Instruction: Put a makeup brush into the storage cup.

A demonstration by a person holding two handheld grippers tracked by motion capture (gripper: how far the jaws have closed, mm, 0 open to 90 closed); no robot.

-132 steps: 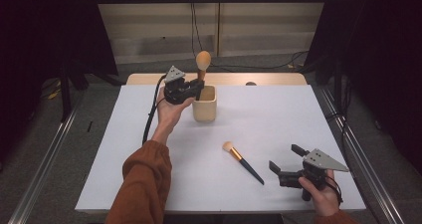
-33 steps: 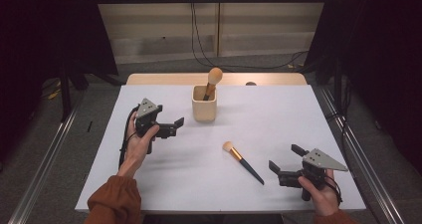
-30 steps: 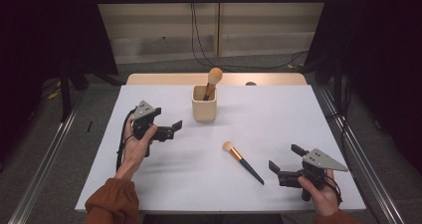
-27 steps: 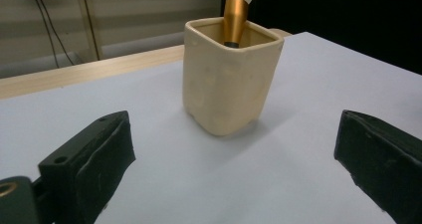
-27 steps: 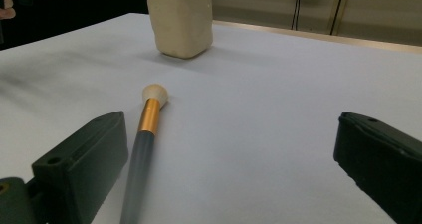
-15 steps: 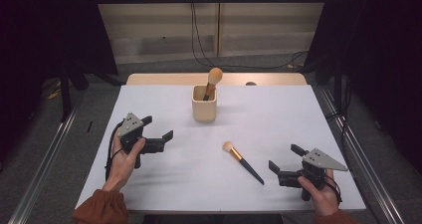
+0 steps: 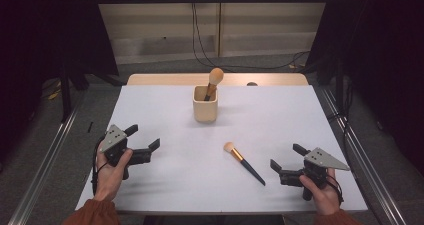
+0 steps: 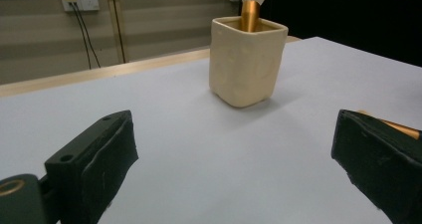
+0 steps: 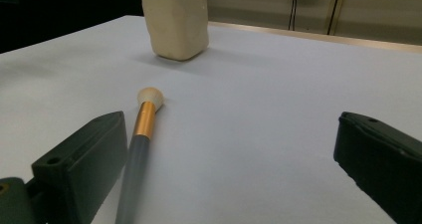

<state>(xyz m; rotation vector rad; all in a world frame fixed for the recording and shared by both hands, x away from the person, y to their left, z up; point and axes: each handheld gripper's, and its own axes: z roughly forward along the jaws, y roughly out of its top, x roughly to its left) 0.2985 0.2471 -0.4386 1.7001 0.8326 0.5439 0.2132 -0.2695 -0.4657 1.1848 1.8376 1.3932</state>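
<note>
Both pairs of black jaws stand spread wide and pinch nothing. The left gripper (image 7: 142,144), held in the person's left hand (image 7: 111,166) low over the near-left part of the table, points its jaws toward the middle; in the left gripper view its black padded fingers (image 8: 94,157) frame bare white surface. The right gripper (image 7: 287,161), held in the right hand (image 7: 320,192) at the near-right edge, points left, and its view looks straight down the table with a black-handled makeup brush with a gold ferrule and a pale bristle head (image 9: 141,129) lying just beside its left-hand jaw, a placing that suggests this hand is lined up to take it.

In the high view that loose brush (image 7: 243,162) lies flat between the two grippers, nearer the right one, bristles toward the far side and handle toward the near edge, touching neither gripper. Farther back, near the middle of the far side, stands a cream, square-sided ceramic cup (image 7: 205,103), upright, with a second brush of the same kind (image 7: 214,81) leaning in it, bristle head up. One brush stowed and one still out reads as a tidying job half done.

All of it rests on a white-covered table with a wooden far edge (image 7: 165,79); dark curtains and trailing cables lie beyond.
</note>
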